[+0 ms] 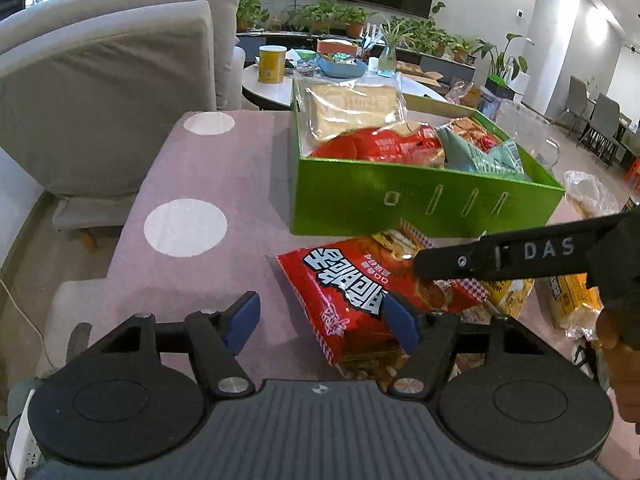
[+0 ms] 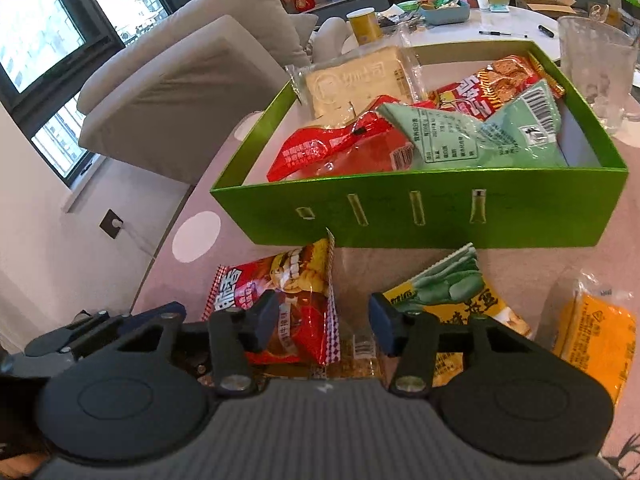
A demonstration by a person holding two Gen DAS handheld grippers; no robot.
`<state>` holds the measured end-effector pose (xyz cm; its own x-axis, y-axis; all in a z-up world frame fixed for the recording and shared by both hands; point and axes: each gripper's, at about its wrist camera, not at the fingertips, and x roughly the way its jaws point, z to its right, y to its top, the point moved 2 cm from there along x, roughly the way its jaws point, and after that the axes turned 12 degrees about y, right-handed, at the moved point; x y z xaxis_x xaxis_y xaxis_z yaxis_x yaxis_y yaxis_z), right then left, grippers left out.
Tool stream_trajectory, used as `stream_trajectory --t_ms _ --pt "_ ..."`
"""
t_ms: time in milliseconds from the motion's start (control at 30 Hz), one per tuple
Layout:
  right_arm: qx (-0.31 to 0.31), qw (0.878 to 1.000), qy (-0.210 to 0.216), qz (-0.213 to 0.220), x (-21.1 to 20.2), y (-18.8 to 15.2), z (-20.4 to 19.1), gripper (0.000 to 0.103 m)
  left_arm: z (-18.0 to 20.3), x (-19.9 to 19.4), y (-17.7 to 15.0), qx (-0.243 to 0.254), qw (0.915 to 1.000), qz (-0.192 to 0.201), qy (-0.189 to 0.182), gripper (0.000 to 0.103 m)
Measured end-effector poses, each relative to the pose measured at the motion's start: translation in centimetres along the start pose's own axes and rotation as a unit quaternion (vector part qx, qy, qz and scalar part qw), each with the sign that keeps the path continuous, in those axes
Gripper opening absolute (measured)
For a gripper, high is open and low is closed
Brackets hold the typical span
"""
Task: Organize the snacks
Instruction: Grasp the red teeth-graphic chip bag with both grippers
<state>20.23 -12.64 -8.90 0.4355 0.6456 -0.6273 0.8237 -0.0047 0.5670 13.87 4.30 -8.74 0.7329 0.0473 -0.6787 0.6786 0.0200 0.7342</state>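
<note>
- grey sofa (image 1: 120,80) left of the desk (image 1: 208,184)
- yellow can (image 1: 272,63) on round white table (image 2: 500,26)
- potted plants (image 1: 320,16) along far wall
- clear glass pitcher (image 2: 596,64)

Table w/ pink cloth (image 1: 192,168), white dots on it. Green box (image 2: 420,216) sits far-centre on cloth. Near side, in front of box: red snack bag (image 1: 352,292) lying flat, its far end just by the box front. Right of it a yellow-green snack pkt (image 2: 452,300), then an orange pkt (image 2: 596,332) further right. Clear-wrapped pkt (image 1: 588,196) at far right by box corner. Clear glass mug (image 2: 596,68) right of box, far side.
</note>
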Motion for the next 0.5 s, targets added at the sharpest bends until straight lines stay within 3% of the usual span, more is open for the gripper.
stream_trajectory --t_ms 500 --pt "0.002 1.000 0.026 -0.017 1.6 1.0 0.4 0.066 -0.4 1.3 0.5 -0.002 0.9999 -0.005 -0.015 0.063"
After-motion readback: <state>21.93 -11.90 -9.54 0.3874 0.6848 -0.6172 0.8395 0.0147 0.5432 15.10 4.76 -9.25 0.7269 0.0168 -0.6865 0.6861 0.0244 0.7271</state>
